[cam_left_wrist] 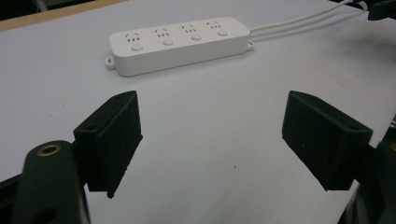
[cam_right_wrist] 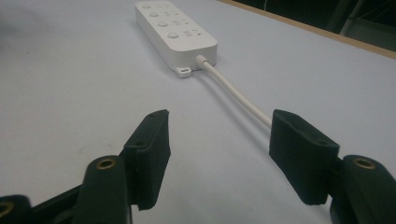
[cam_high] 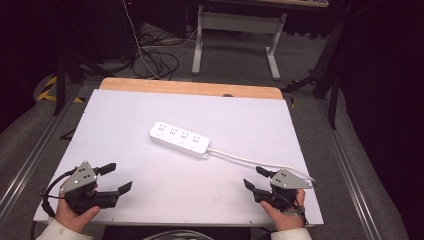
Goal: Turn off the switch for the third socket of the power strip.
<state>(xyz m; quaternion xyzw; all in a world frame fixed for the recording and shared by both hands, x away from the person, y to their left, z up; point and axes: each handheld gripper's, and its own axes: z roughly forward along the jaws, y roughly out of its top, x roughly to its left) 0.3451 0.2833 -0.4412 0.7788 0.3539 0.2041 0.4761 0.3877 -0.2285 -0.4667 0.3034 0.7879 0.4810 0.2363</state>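
Note:
A white power strip with several sockets and round buttons lies flat in the middle of the white table. Its white cable runs right toward the table's right edge. My left gripper rests near the front left corner, open, jaws wide apart and empty. My right gripper sits near the front right, open and empty, with the cable passing just behind it. In the left gripper view the strip lies ahead of the gripper. In the right gripper view the cable leads from the strip toward the gripper.
A bare wooden strip edges the table's far side. Beyond it stand a desk frame and loose black cables on the grey floor. Metal rails run along both sides of the table.

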